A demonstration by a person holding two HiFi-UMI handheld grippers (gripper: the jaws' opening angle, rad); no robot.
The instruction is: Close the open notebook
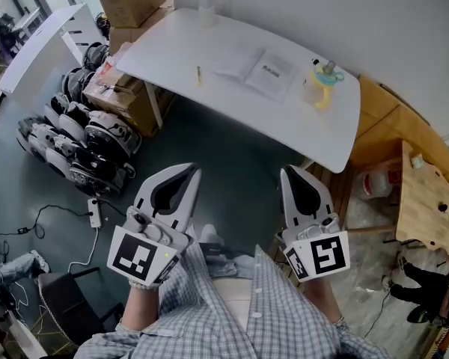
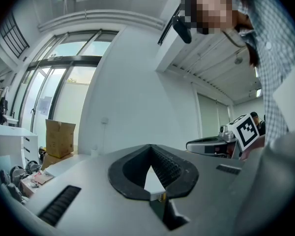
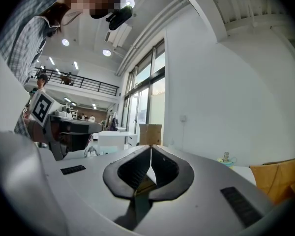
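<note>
An open notebook lies flat on the white table, pages up, near its far edge. My left gripper is held over the floor well short of the table, pointing at it, jaws shut and empty. To its right, my right gripper hangs level beside it, its jaws also closed with nothing between them. In the left gripper view the left gripper shows its tips meeting; in the right gripper view the right gripper shows the same. Neither gripper view shows the notebook.
A pen lies left of the notebook. A yellow and blue cup stands to its right and a clear cup at the back. Cardboard boxes, stacked robot vacuums and a wooden stool flank the table.
</note>
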